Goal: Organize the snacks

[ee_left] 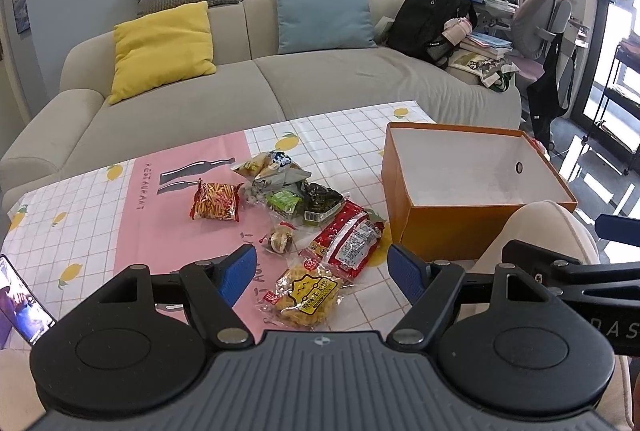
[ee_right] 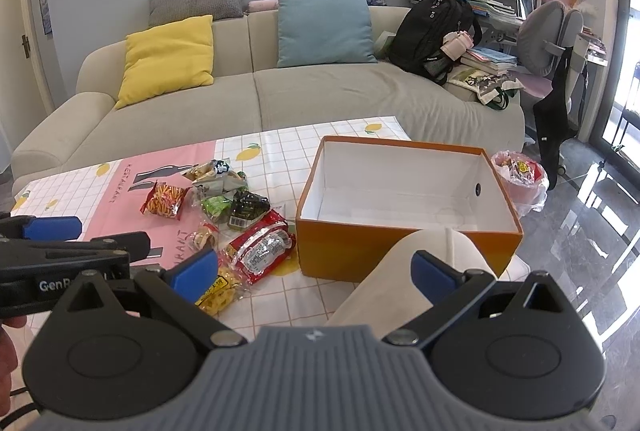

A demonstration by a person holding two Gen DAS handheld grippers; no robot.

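With both the left hand-held gripper (ee_left: 321, 271) and the right hand-held gripper (ee_right: 314, 271) spread wide and empty, the overlapping snack packets (ee_left: 296, 207) (slippery film) near the worktop's middle could be dragged or pinched in pairs short of the orange box (ee_left: 472, 227).

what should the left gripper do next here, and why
Probably lower the left gripper onto the yellow snack packet and close on it. Its jaws stand open and empty right above that packet, the nearest of the loose snacks on the tablecloth. The orange box beside the pile is empty, so it looks ready to receive the packet. The right gripper is open too.
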